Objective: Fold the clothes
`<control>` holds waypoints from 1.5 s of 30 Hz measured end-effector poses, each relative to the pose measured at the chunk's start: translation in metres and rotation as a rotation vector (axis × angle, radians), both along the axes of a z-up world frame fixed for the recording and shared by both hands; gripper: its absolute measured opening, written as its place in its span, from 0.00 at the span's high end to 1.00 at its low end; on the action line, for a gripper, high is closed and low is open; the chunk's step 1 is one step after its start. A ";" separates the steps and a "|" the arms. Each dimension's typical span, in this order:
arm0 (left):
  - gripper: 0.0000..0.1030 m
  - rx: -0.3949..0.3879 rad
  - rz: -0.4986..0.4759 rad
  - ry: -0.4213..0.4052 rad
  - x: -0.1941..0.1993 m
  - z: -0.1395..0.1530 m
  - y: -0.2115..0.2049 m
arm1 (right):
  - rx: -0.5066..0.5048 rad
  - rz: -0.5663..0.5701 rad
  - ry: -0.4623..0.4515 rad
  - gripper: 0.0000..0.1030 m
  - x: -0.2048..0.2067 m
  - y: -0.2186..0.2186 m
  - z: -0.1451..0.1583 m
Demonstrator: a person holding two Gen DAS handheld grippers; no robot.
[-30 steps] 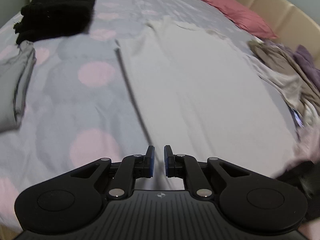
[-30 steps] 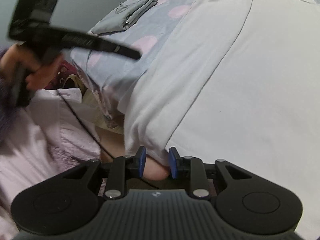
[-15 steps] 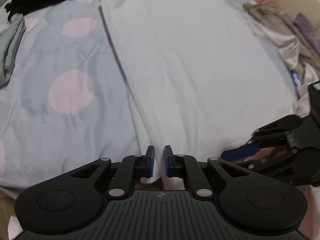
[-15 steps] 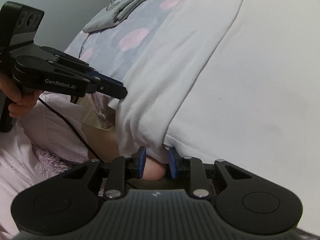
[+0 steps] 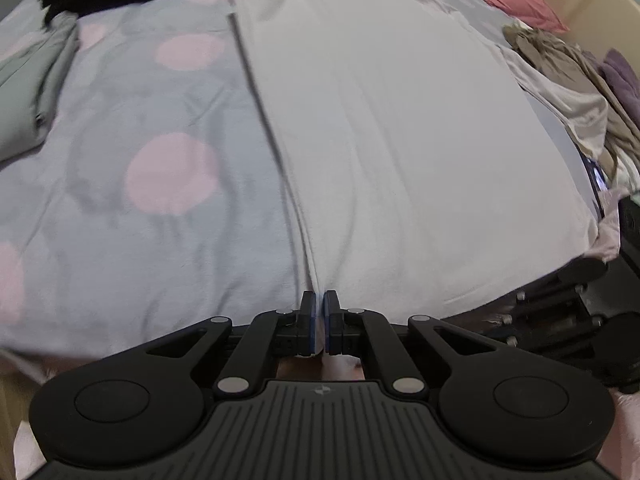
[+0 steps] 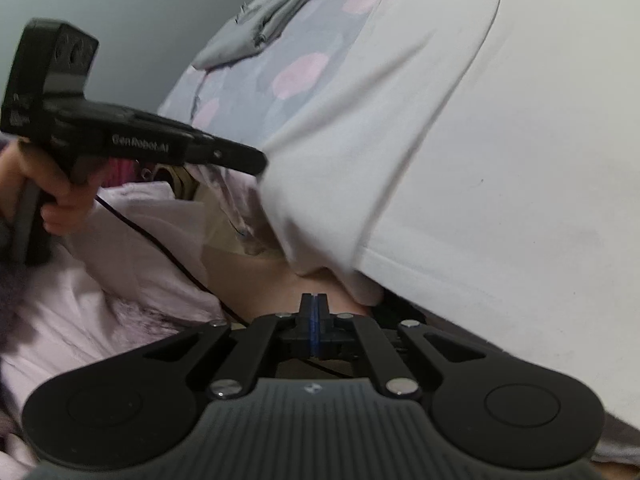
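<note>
With one side of the white garment (image 5: 384, 152) already folded inward, its near hem is pinched by the left gripper (image 5: 319, 312), while the right gripper (image 6: 314, 310) is clenched on nothing just below that hem, further folds remaining.

Left gripper (image 5: 319, 312) pinched nearly closed; right gripper (image 6: 314, 312) seemingly fully closed, empty.

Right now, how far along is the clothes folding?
Done: a grey garment lies folded on the bed. In hand: the white shirt lies flat, its left side folded in; the left gripper pinches its near hem, while the right gripper is shut on nothing. Left: finishing it, then the crumpled pile.
</note>
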State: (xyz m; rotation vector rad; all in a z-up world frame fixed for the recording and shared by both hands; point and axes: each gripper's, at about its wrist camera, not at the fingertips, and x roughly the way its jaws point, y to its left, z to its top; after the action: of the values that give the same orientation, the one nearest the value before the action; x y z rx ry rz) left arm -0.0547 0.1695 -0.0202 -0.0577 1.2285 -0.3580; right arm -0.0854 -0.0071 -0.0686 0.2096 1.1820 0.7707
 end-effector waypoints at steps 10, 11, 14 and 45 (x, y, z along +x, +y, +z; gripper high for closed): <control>0.95 -0.005 0.006 0.048 0.010 -0.008 0.004 | -0.010 -0.070 -0.062 0.93 0.012 -0.011 0.018; 0.87 -0.021 0.010 0.045 0.013 -0.004 0.006 | -0.018 -0.081 -0.077 0.93 0.015 -0.013 0.022; 0.77 -0.042 0.024 0.012 0.029 0.007 0.011 | -0.041 -0.119 -0.105 0.84 0.031 -0.023 0.035; 0.68 -0.271 0.225 -0.219 0.258 -0.026 0.040 | 0.033 -0.341 -0.260 0.67 0.389 -0.047 0.049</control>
State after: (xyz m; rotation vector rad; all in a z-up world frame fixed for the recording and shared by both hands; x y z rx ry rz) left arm 0.2033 0.2094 -0.0460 -0.3777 0.9403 -0.3228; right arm 0.3031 -0.0545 -0.0195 0.3189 0.8587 0.4997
